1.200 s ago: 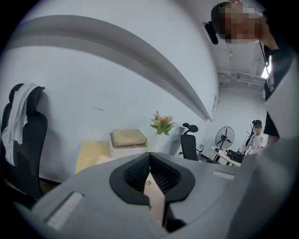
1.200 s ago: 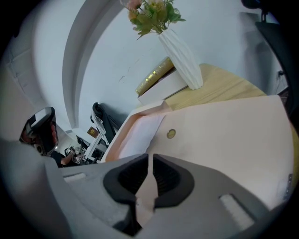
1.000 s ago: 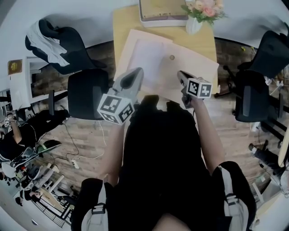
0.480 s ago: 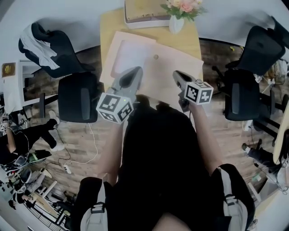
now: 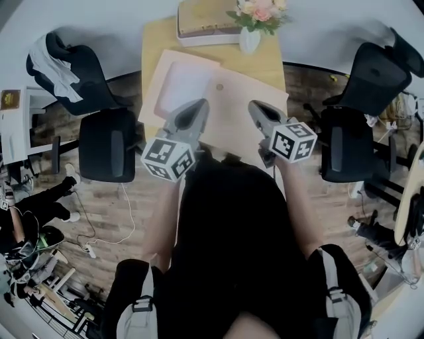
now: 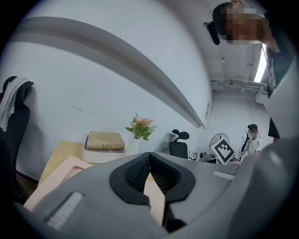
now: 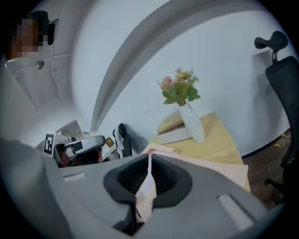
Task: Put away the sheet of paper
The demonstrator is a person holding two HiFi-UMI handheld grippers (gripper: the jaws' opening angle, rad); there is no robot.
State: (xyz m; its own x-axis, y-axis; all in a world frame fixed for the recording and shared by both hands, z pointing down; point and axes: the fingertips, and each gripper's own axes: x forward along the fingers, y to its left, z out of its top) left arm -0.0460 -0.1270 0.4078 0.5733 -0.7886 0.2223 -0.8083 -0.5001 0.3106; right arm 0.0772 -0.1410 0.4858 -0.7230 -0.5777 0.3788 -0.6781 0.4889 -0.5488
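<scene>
A white sheet of paper (image 5: 179, 83) lies on a large pale pink folder (image 5: 248, 99) spread over the wooden table (image 5: 268, 63). A small round spot (image 5: 219, 87) marks the folder beside the sheet. My left gripper (image 5: 197, 106) hovers over the sheet's near edge, jaws pressed together with nothing between them (image 6: 149, 156). My right gripper (image 5: 255, 107) hangs over the folder's near part, also shut (image 7: 148, 158). Only the pink folder (image 7: 224, 168) shows through the slit under its pads.
A white vase of flowers (image 5: 250, 36) and a book on a white tray (image 5: 205, 20) stand at the table's far edge. Black office chairs flank the table at left (image 5: 106, 145) and right (image 5: 344, 142). Cables lie on the wooden floor (image 5: 112, 218).
The head view has shifted, so the table now sits further left and higher. Both grippers stay shut above the table's near edge, and the right one has edged slightly left.
</scene>
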